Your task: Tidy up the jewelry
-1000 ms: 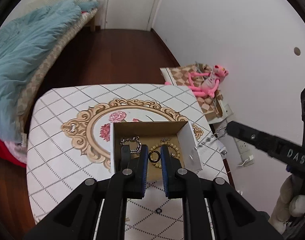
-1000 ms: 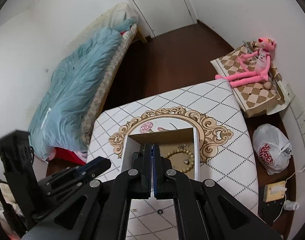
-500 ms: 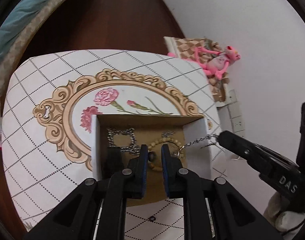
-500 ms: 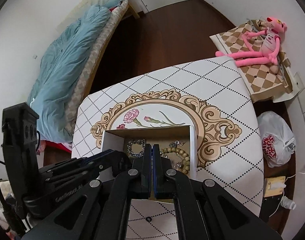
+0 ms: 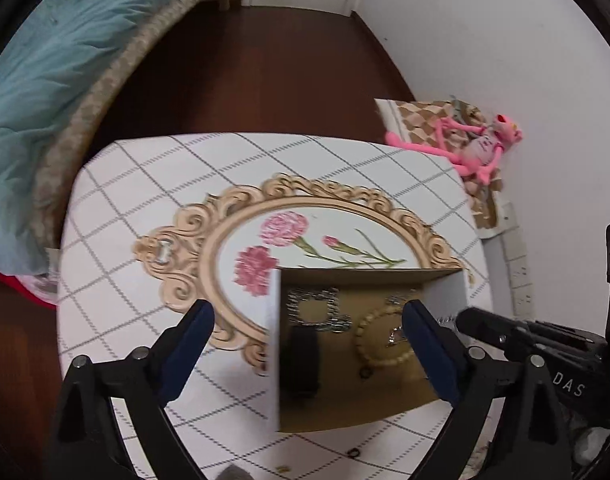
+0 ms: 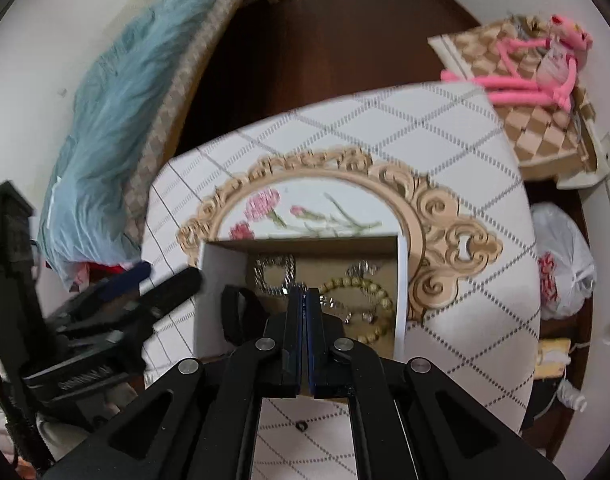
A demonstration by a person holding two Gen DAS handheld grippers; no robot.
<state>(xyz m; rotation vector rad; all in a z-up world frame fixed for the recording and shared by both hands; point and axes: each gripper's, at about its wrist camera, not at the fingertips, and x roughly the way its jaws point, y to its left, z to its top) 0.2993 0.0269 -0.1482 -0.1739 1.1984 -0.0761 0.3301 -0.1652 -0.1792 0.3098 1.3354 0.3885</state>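
An open cardboard box [image 5: 365, 280] sits on the patterned table [image 5: 145, 300]. Inside lie a silver chain bracelet [image 5: 317, 312], a beige bead bracelet [image 5: 375, 340], a black band [image 5: 303, 360] and a small black ring [image 5: 365, 372]. My left gripper [image 5: 309, 320] is open wide, its fingers spread over the box's left part. My right gripper [image 6: 303, 292] is shut with its tips over the box [image 6: 221, 280], above the silver chain [image 6: 275, 274] and bead bracelet [image 6: 369, 300]. I cannot tell whether it pinches a thin chain.
A small black ring [image 5: 353, 453] lies on the table in front of the box, also in the right wrist view [image 6: 301, 426]. A bed with a blue blanket [image 5: 45, 60] is left. A pink plush toy [image 5: 485, 148] and a plastic bag [image 6: 561, 268] are right.
My left gripper has opened wide; it was nearly closed earlier. My right gripper, which earlier carried a silver chain from the right, now has its tips over the box.
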